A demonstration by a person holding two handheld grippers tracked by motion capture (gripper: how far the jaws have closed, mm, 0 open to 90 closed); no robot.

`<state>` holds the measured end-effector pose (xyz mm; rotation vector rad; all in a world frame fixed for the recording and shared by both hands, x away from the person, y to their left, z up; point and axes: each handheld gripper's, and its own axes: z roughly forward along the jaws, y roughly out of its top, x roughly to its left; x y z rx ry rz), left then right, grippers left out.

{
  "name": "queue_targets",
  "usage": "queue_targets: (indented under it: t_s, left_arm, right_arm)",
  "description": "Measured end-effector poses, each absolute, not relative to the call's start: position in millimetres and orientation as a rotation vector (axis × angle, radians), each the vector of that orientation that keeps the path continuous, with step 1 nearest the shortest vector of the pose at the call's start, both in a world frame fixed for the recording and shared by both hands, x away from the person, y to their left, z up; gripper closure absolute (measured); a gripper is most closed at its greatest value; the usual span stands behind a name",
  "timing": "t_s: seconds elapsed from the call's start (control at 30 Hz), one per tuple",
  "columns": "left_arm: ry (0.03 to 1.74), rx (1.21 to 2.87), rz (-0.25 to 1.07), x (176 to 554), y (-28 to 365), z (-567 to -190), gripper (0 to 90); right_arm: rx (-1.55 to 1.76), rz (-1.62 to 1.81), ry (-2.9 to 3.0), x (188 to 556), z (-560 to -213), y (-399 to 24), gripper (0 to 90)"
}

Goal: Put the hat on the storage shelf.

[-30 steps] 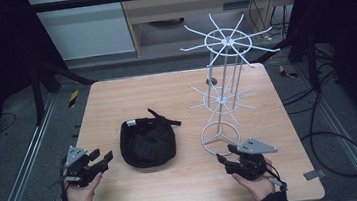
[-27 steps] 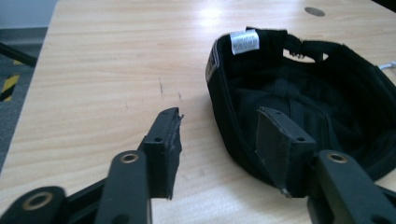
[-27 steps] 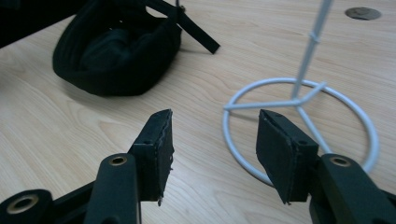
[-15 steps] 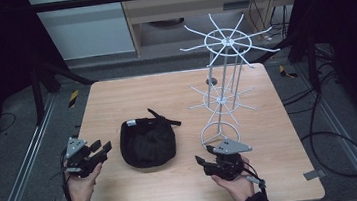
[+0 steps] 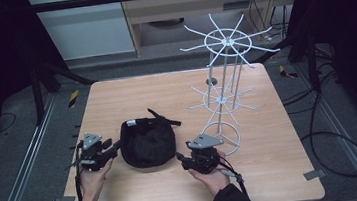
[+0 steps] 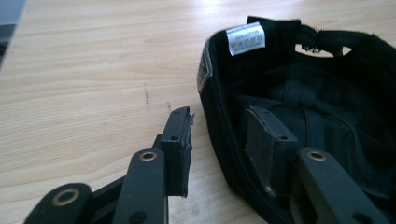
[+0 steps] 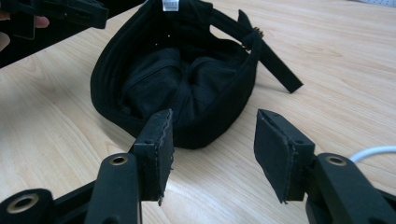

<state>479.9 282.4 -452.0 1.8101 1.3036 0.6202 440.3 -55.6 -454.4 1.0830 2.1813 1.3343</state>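
A black cap (image 5: 148,141) lies upside down on the wooden table (image 5: 273,161), its strap (image 5: 160,116) trailing toward the back. My left gripper (image 5: 117,147) is at the cap's left edge. In the left gripper view this gripper (image 6: 219,135) is open and straddles the rim: one pad (image 6: 180,140) is outside over the wood, the other inside the cap (image 6: 322,84) below its white label (image 6: 246,38). My right gripper (image 5: 180,156) is at the cap's front right, open. In its own view it (image 7: 212,140) points at the cap (image 7: 187,79) just ahead, with nothing between the jaws.
A tall white wire rack (image 5: 226,95) with spoke hooks stands on a ring base right of the cap, close behind the right gripper. A cable (image 5: 232,173) trails from the right gripper. The left gripper (image 7: 60,11) appears at the top left of the right gripper view.
Both grippers have closed in on the cap: the left moved right to its rim, and the right moved left from beside the rack base.
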Motion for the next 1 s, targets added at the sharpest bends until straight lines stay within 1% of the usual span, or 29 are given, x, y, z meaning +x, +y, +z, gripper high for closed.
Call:
queue_targets:
  t_s: [0.33,0.47,0.57,0.77,1.0]
  left_arm:
    - [1.326,1.879,0.619,492.2,271.3,-465.4,60.7]
    - [1.328,1.896,0.599,493.7,270.2,-468.3,65.5]
    - [1.333,1.884,0.582,493.9,270.8,-471.7,72.1]
    - [1.346,1.896,0.580,493.7,270.8,-473.9,76.3]
    - [1.353,1.913,0.575,489.8,270.1,-476.1,77.9]
  right_arm:
    - [1.159,1.307,2.170,461.7,-468.5,-36.7,47.2]
    - [1.188,1.300,2.182,468.7,-474.1,-27.7,47.7]
    - [1.192,1.291,2.195,470.5,-478.0,-19.5,48.0]
    - [1.212,1.252,2.198,473.7,-484.2,-13.7,47.7]
    - [1.238,1.224,2.208,476.4,-487.4,-13.0,46.5]
